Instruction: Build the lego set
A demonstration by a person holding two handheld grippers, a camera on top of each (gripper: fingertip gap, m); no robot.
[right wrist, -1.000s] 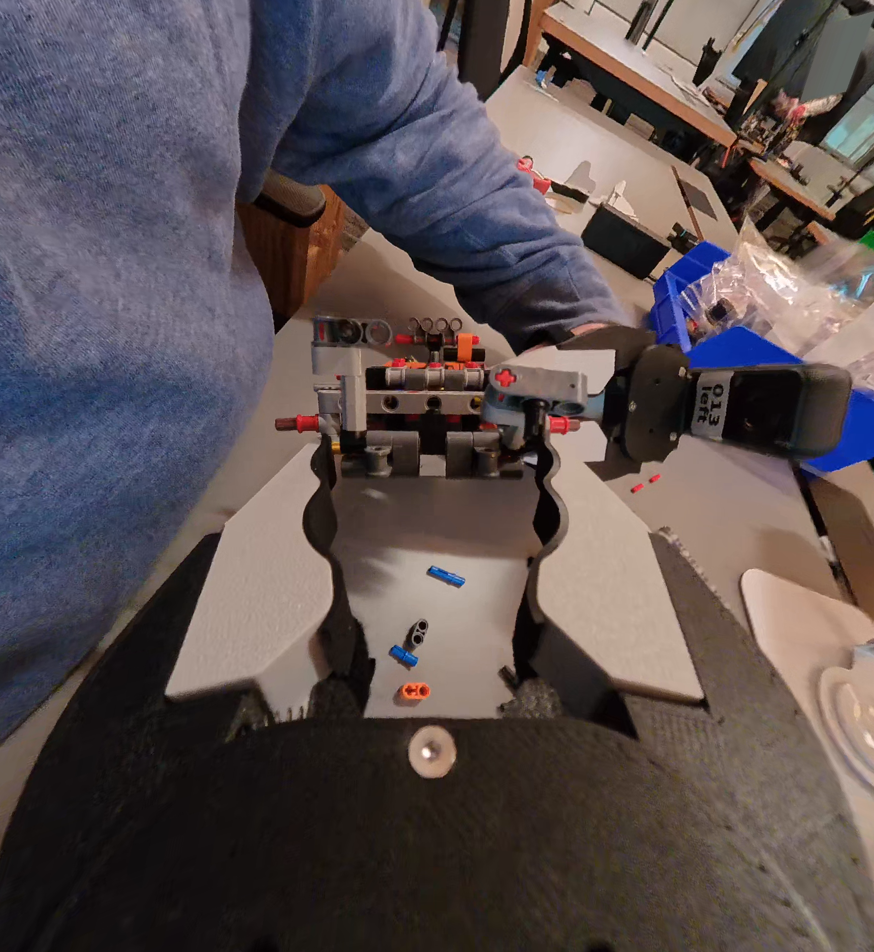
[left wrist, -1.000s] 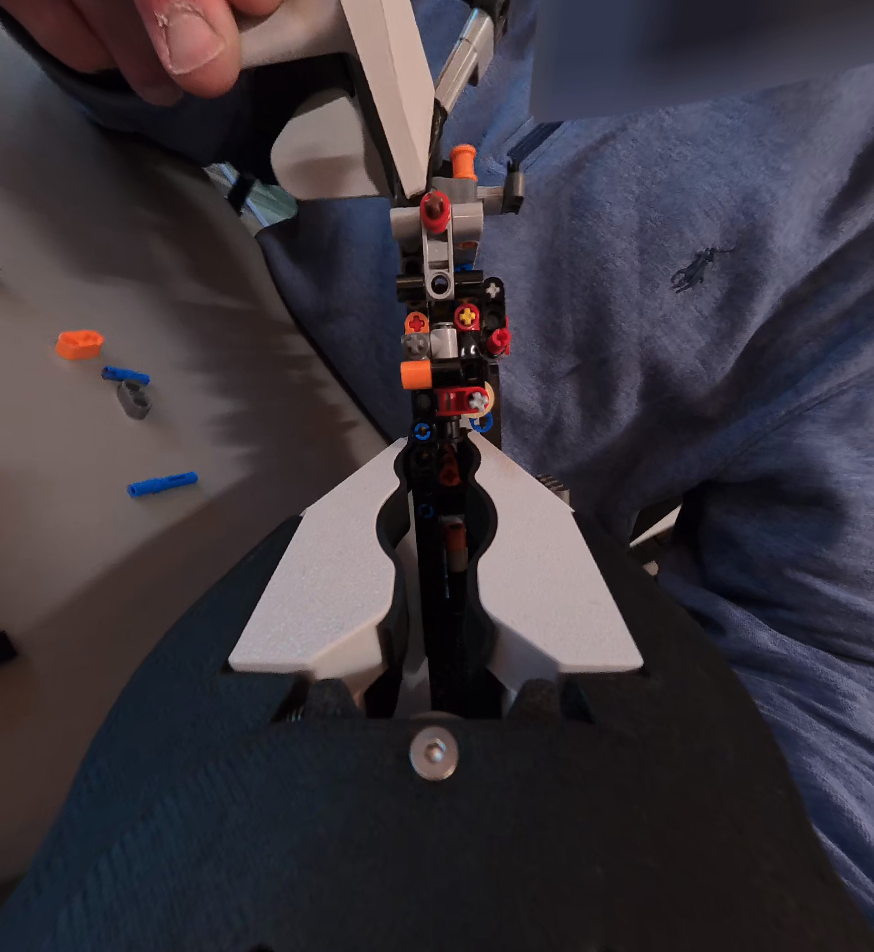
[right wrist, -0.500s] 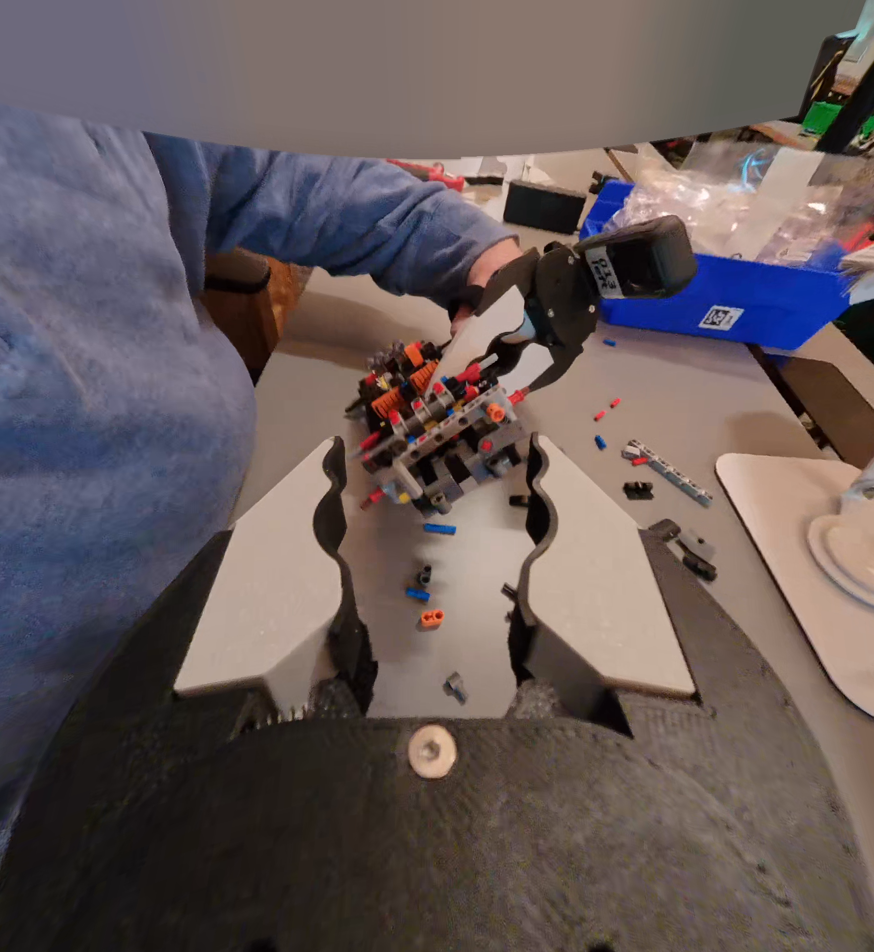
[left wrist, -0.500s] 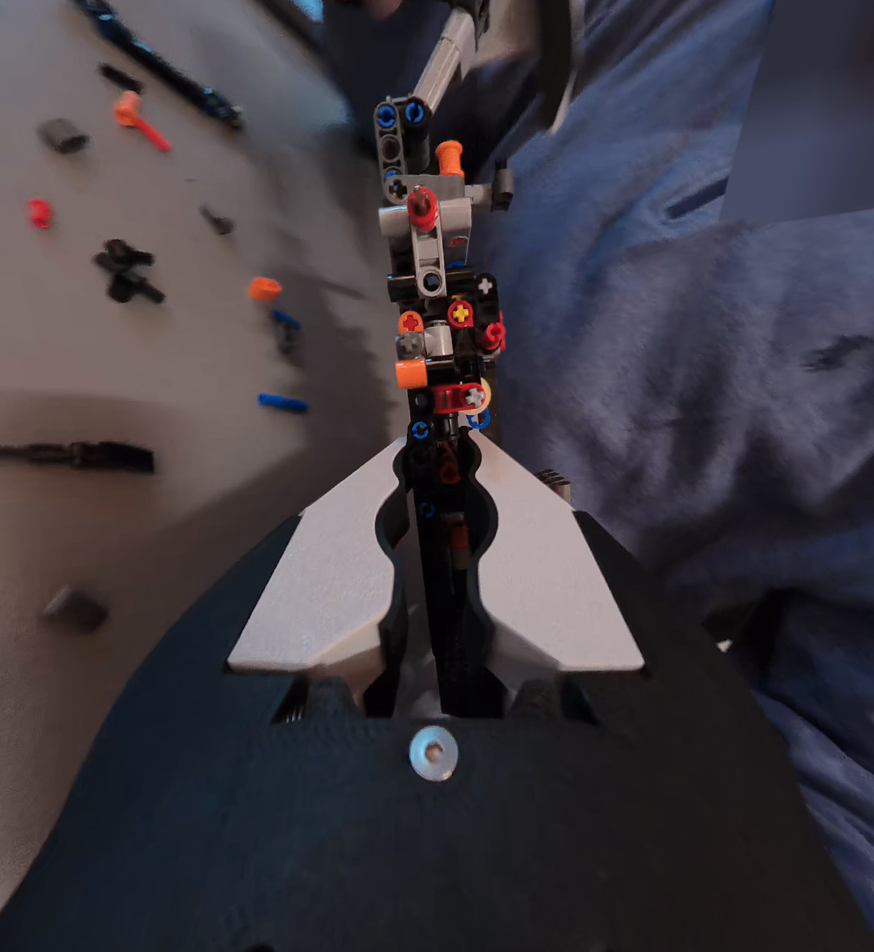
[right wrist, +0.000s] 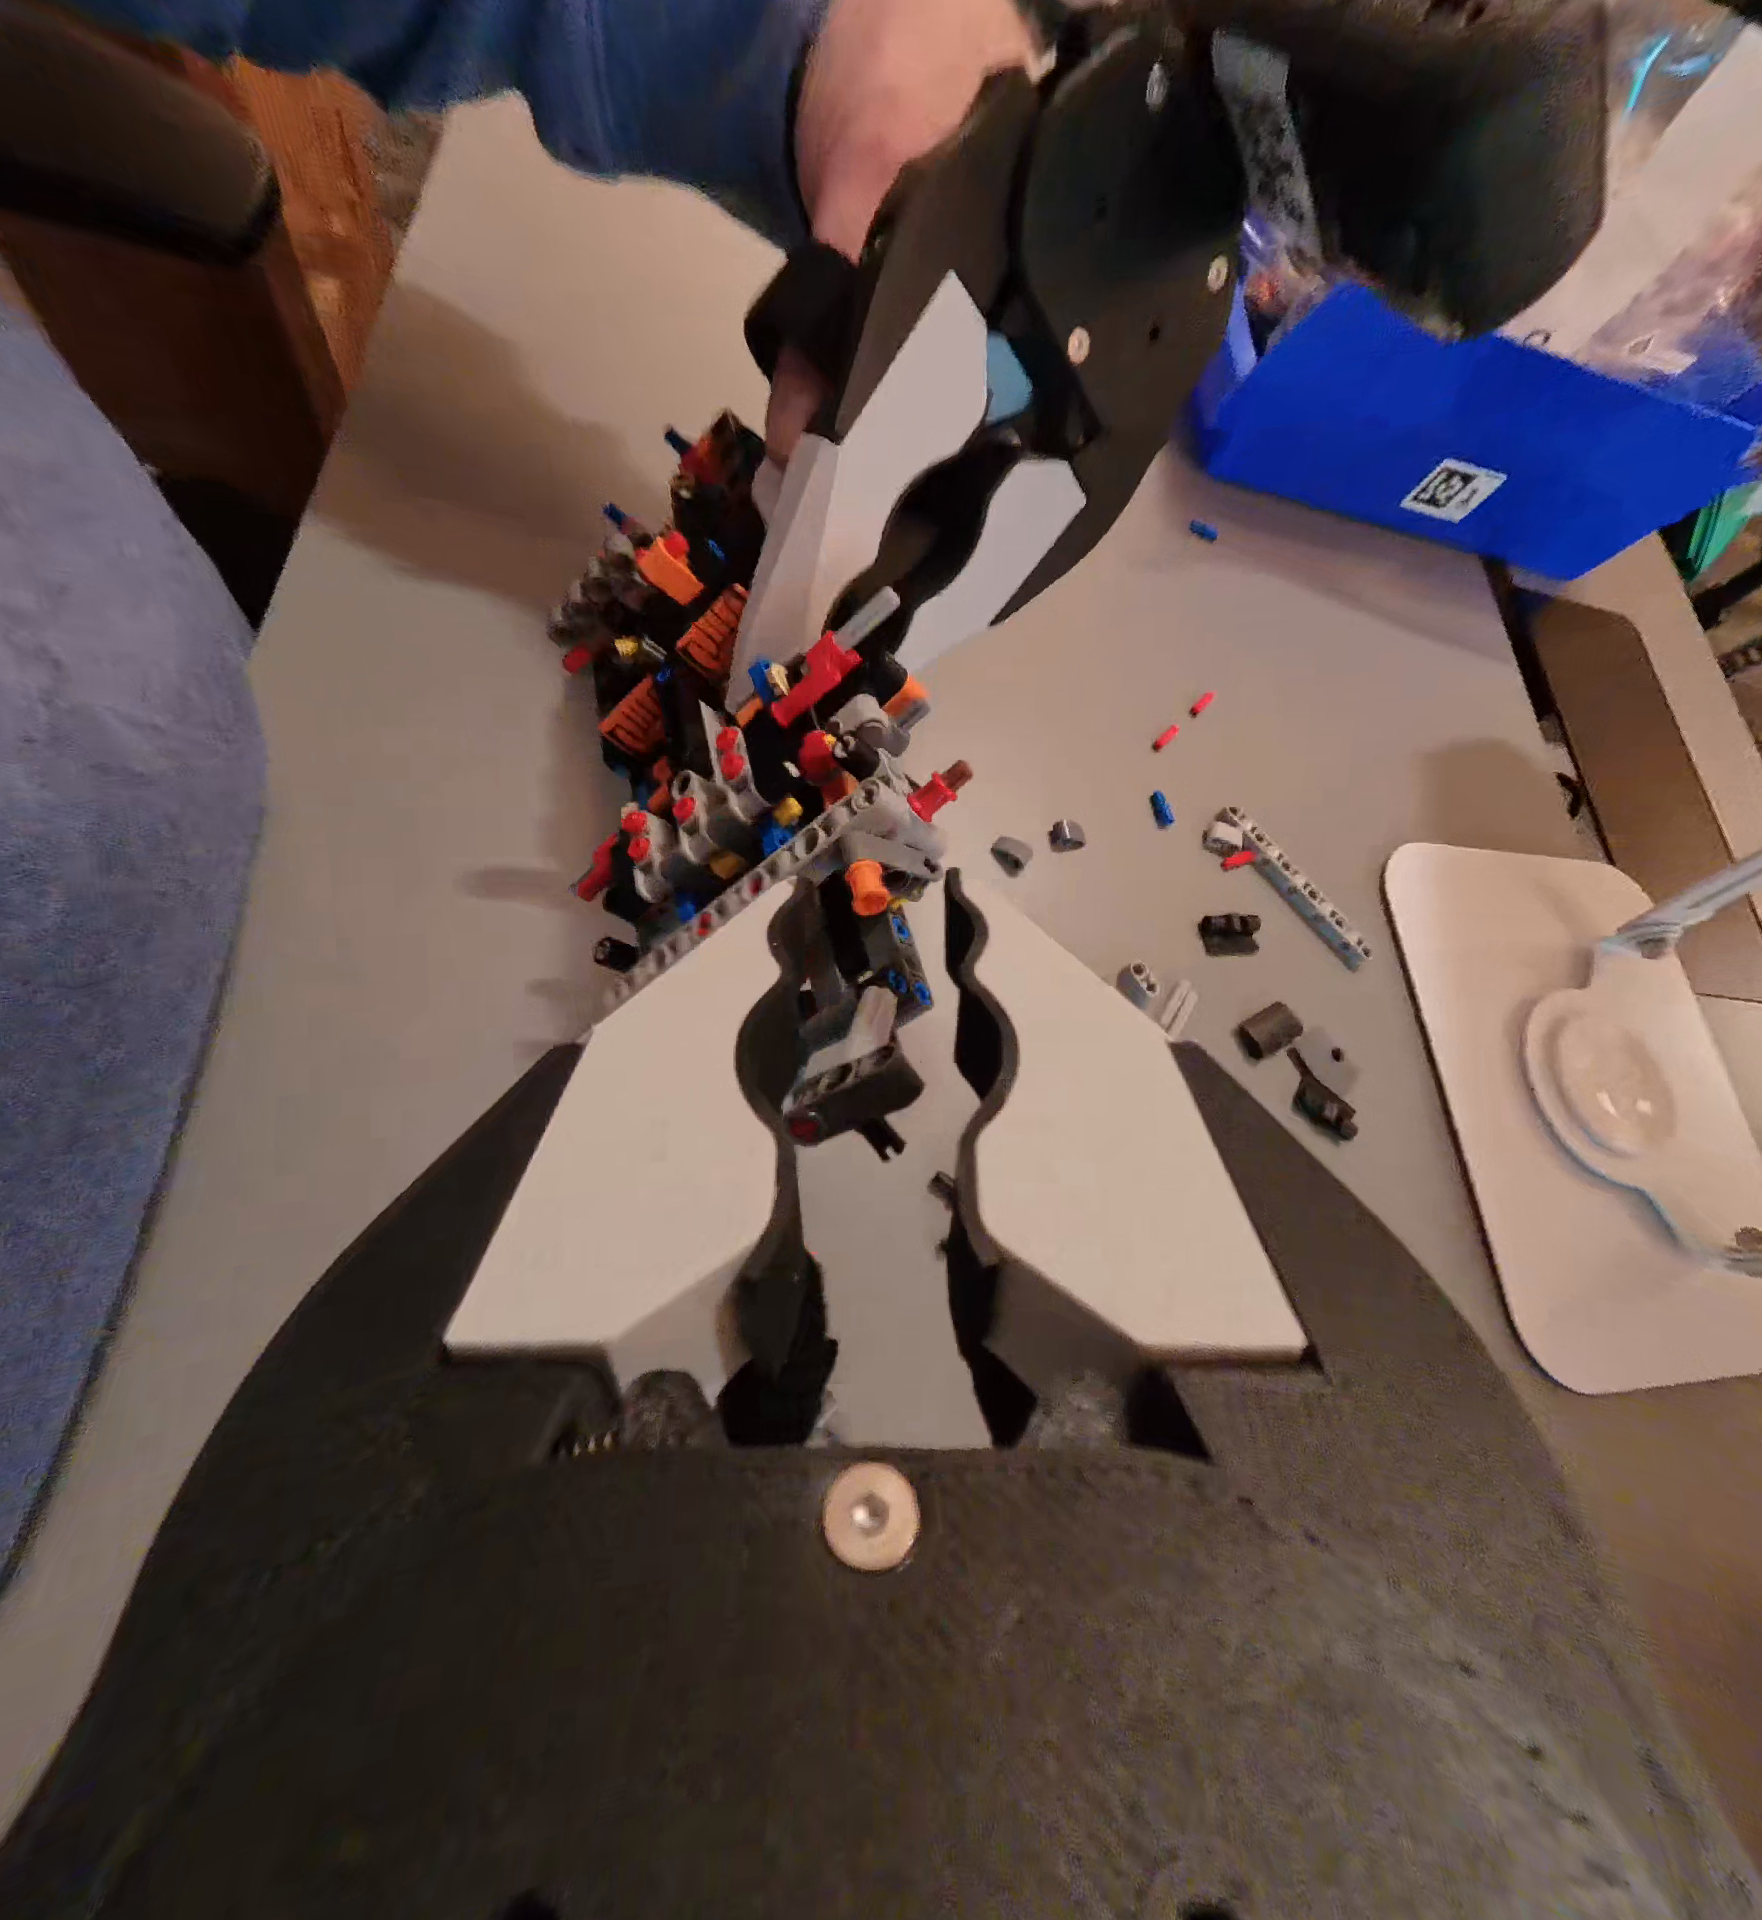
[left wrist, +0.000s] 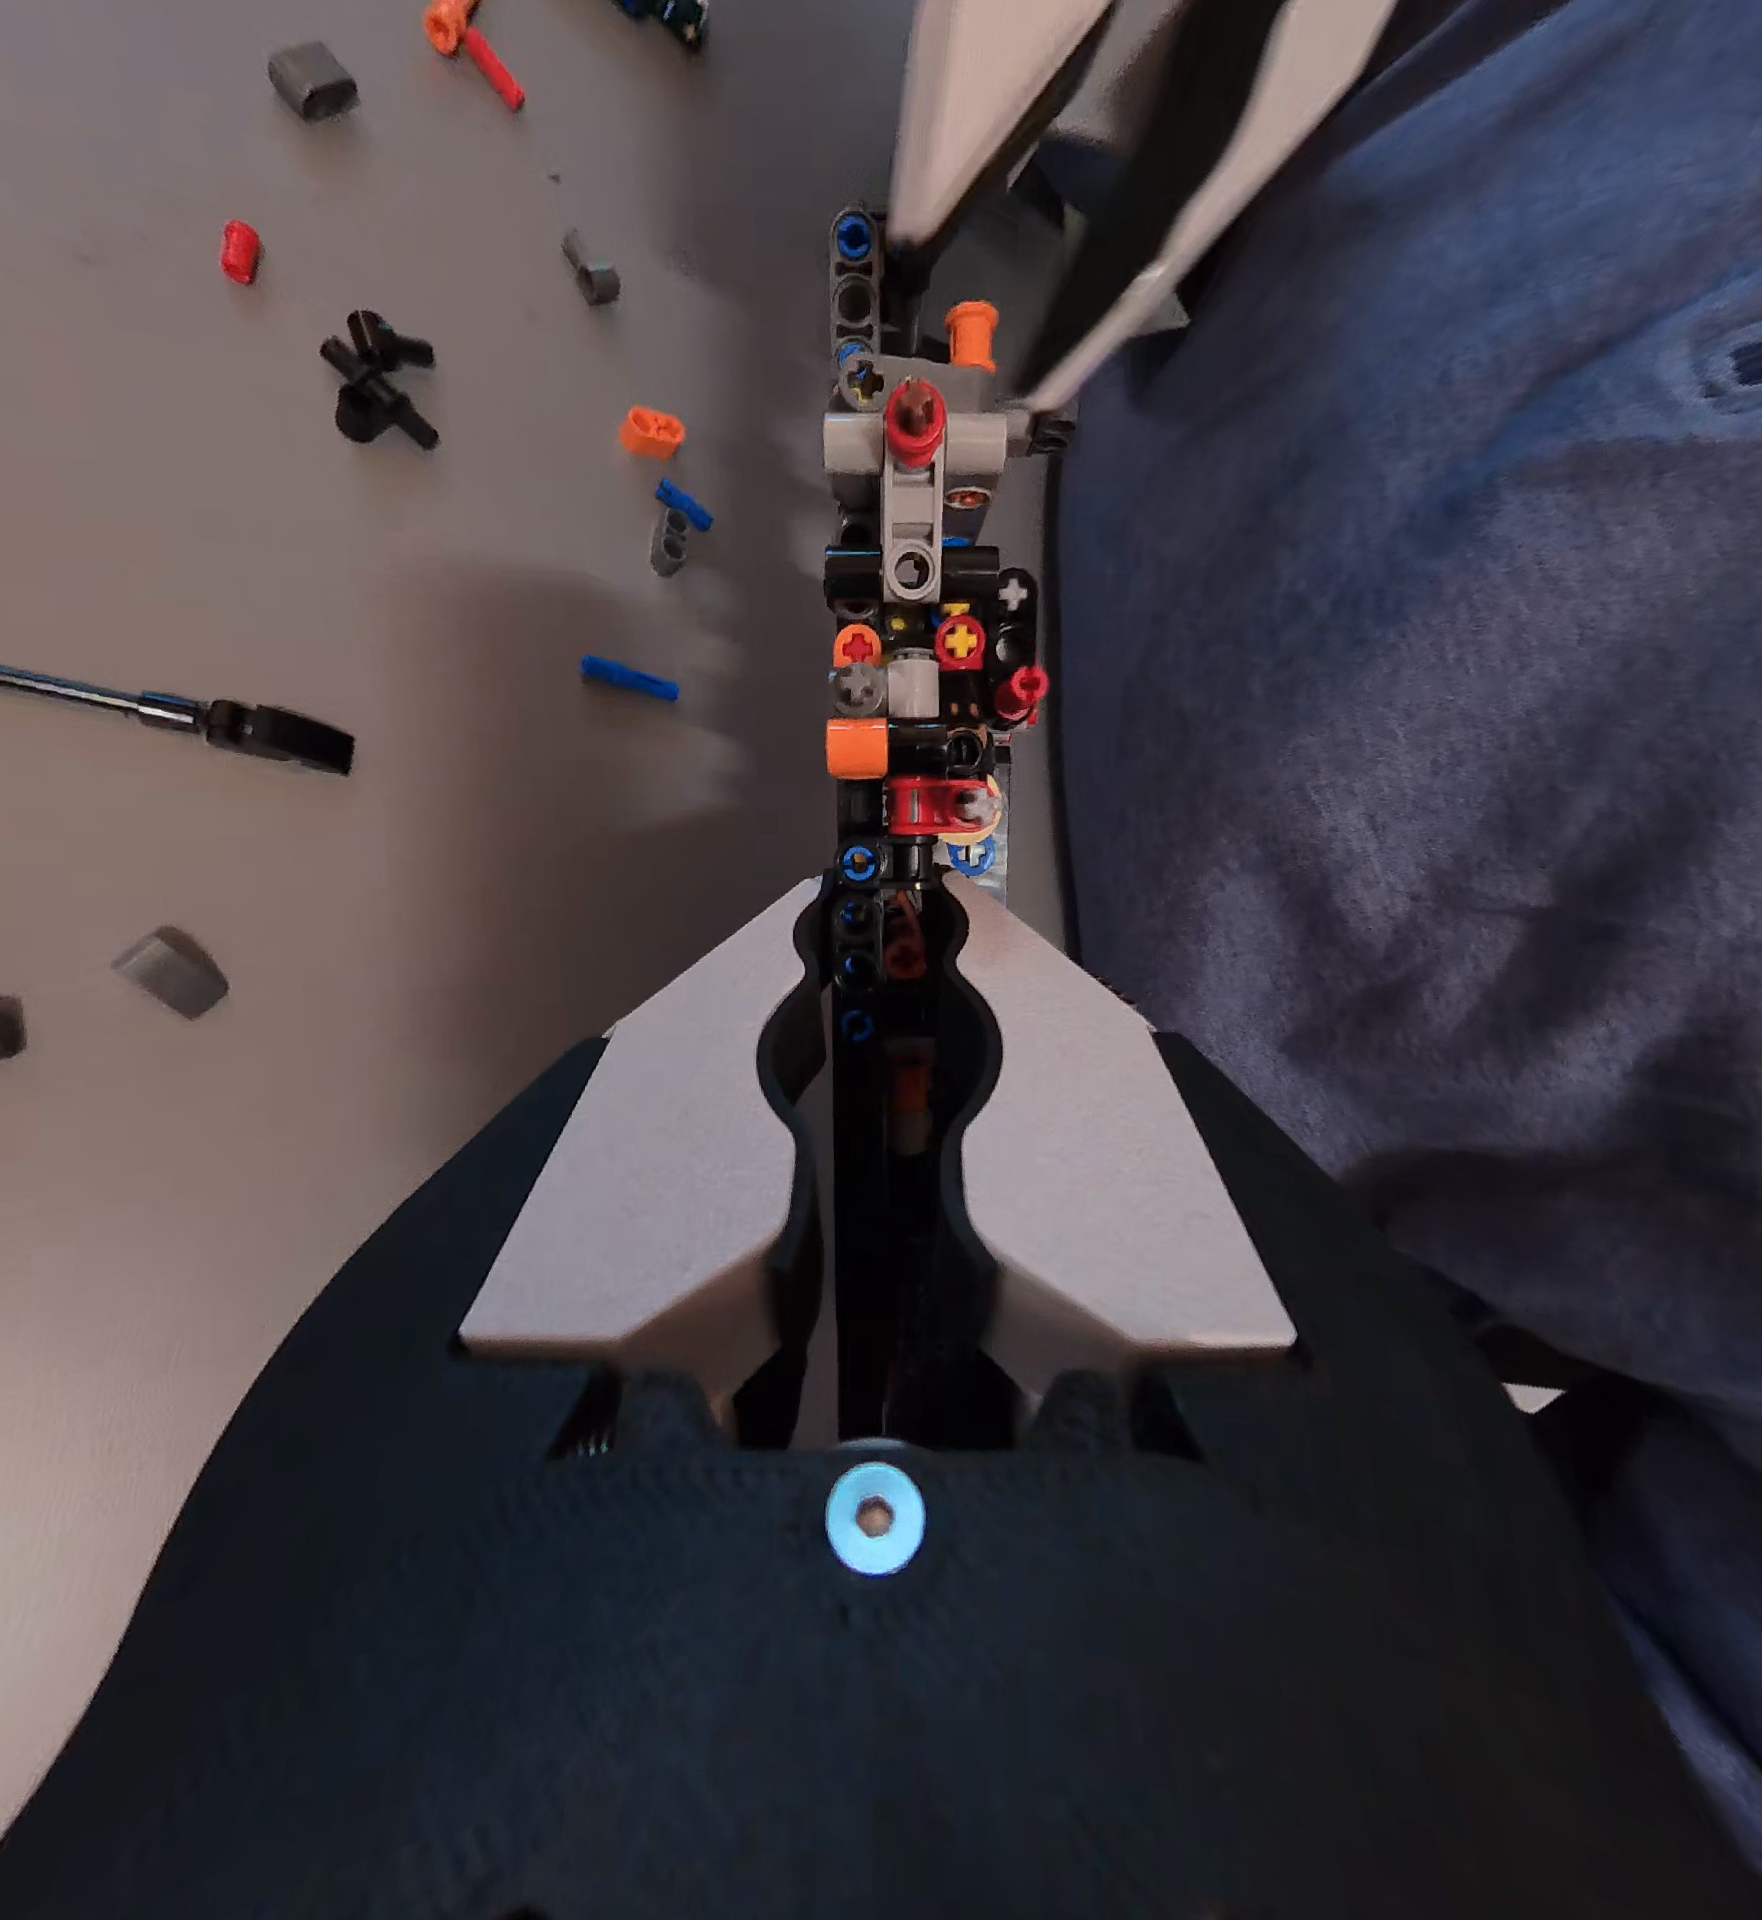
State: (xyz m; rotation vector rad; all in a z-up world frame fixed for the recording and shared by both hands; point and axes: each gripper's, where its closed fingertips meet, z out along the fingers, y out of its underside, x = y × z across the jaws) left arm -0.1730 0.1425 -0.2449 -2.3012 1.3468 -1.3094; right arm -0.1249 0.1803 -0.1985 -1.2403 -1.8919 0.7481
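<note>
The lego model (left wrist: 908,623) is a long build of black, grey, red and orange technic parts. My left gripper (left wrist: 882,883) is shut on its black beam, and the model sticks out forward from the fingers. In the right wrist view the model (right wrist: 731,790) hangs tilted above the table, and the left gripper (right wrist: 835,634) grips it from behind. My right gripper (right wrist: 866,894) has its jaws partly closed around the model's grey and black end (right wrist: 846,1049), with a gap on the right side. Its white fingers (left wrist: 960,104) show blurred at the model's far end.
Loose parts lie on the grey table (left wrist: 233,571): an orange piece (left wrist: 651,431), a blue pin (left wrist: 630,677), black connectors (left wrist: 378,379), a grey beam (right wrist: 1292,883). A blue bin (right wrist: 1479,436) and a white lamp base (right wrist: 1604,1122) stand at the right. The person's blue sweater (right wrist: 77,727) is at the left. Tip to tip, the grippers are about 8 cm apart. My left tips are roughly 9 cm from the blue pin (left wrist: 630,677).
The left gripper has swung the model from in front of the person's chest out over the table and tilted it. My right gripper has moved onto the model's end and narrowed its jaws.
</note>
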